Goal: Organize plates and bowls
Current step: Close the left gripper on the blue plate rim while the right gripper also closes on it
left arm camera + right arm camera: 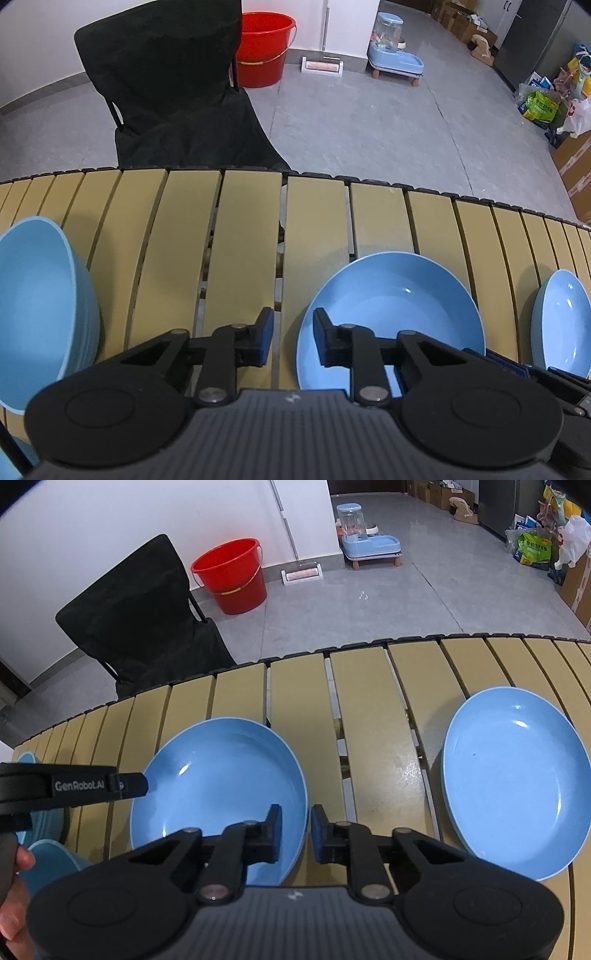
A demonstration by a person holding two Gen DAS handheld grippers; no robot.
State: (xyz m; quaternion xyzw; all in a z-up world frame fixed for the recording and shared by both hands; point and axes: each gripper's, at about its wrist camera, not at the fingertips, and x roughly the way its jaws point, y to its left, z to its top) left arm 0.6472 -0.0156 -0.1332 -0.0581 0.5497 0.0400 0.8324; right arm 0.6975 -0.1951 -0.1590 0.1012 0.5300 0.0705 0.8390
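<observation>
A blue plate (391, 306) lies on the slatted table; it also shows in the right wrist view (221, 775). My left gripper (293, 326) is open, its jaws straddling the plate's left rim. My right gripper (295, 825) is open, its jaws straddling the same plate's right rim. A second blue plate (517, 775) lies to the right, seemingly on another plate; it shows at the left wrist view's right edge (561, 321). A blue bowl (40, 295) stands at the far left.
The yellow slatted table (251, 229) ends in a dark far edge. Beyond it stand a black folding chair (170, 85), a red bucket (264, 48) and a blue pet feeder (393, 48). More blue bowls (51, 853) sit at lower left.
</observation>
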